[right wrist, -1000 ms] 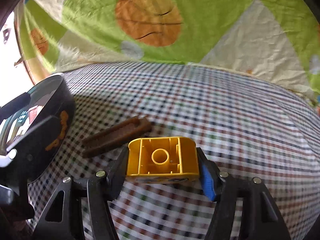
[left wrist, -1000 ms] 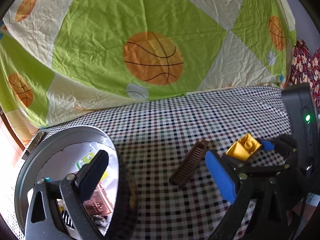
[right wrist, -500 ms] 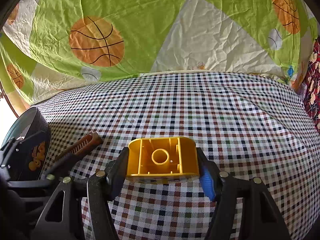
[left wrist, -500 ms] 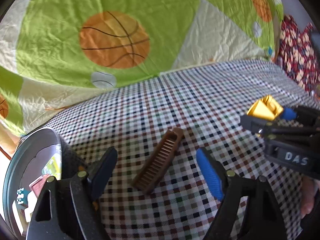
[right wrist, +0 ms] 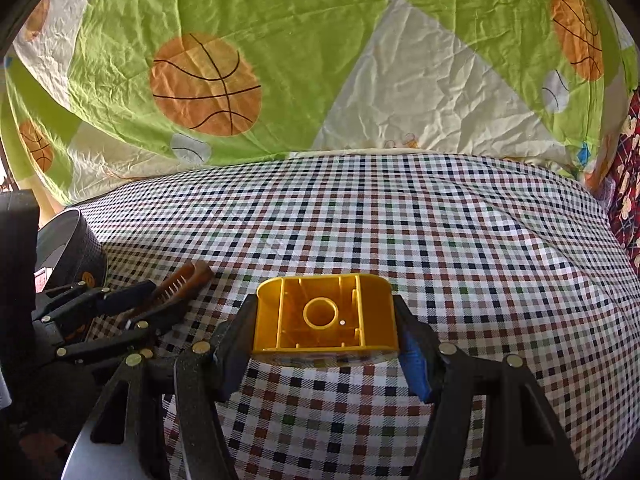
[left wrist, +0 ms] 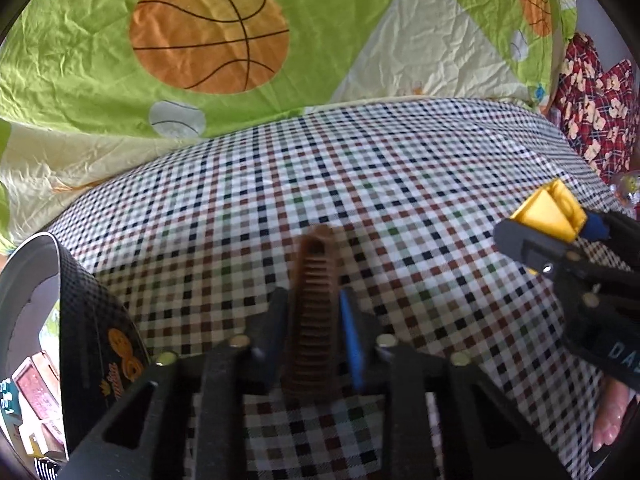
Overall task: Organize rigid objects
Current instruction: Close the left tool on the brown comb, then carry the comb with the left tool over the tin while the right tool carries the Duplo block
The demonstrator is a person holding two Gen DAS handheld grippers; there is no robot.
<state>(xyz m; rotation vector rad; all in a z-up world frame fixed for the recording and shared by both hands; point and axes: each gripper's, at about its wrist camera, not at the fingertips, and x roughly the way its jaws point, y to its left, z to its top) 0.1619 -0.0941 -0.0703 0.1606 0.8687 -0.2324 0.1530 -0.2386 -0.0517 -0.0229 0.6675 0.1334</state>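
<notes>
A brown ribbed comb-like piece (left wrist: 314, 304) lies on the checked cloth, and my left gripper (left wrist: 313, 330) is shut on it, one pad pressing each long side. The right wrist view shows the same brown piece (right wrist: 185, 280) in the left gripper (right wrist: 138, 302) at the lower left. My right gripper (right wrist: 325, 322) is shut on a hollow yellow block (right wrist: 326, 314), its open underside facing the camera. From the left wrist view the yellow block (left wrist: 546, 212) and right gripper (left wrist: 548, 222) are at the right edge, above the cloth.
A round black tin (left wrist: 86, 320) holding several small items stands at the far left, close beside the left gripper; the same black tin (right wrist: 76, 240) shows in the right wrist view. A basketball-print sheet (left wrist: 208, 36) rises behind. Red patterned fabric (left wrist: 592, 100) lies at the right.
My left gripper came away from over the tin, moved right and down to the brown piece and shut on it. The right gripper kept its hold on the yellow block and drifted right.
</notes>
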